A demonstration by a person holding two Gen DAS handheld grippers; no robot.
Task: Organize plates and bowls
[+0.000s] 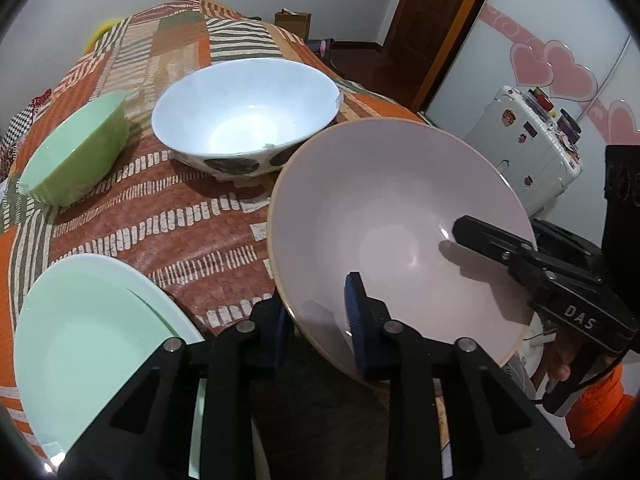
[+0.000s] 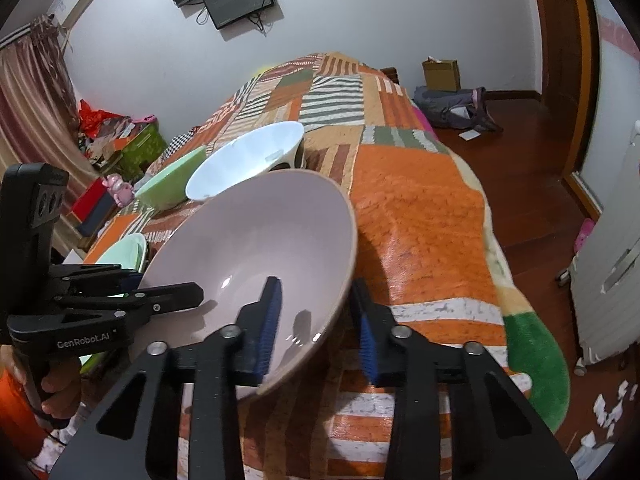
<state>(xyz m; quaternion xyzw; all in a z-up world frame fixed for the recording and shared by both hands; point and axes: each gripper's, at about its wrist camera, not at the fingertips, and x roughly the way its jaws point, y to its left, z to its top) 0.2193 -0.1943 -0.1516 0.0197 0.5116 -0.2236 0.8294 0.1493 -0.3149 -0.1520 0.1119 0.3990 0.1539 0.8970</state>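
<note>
A pale pink bowl [image 1: 392,216] is held tilted above the patterned bedspread. My left gripper [image 1: 320,328] straddles its near rim, one finger inside, one outside. My right gripper [image 2: 316,324] straddles the opposite rim the same way; its fingers [image 1: 492,244] show inside the bowl in the left wrist view. The pink bowl [image 2: 256,248] fills the middle of the right wrist view. A white bowl [image 1: 244,116] with dark spots and a green bowl [image 1: 76,148] stand behind it. A mint green plate [image 1: 92,344] lies at the near left.
The bedspread [image 2: 420,208] covers a bed with a wooden floor to its right. A white suitcase [image 1: 528,148] stands right of the bed. A cardboard box [image 2: 440,74] and a bag sit on the floor by the far wall.
</note>
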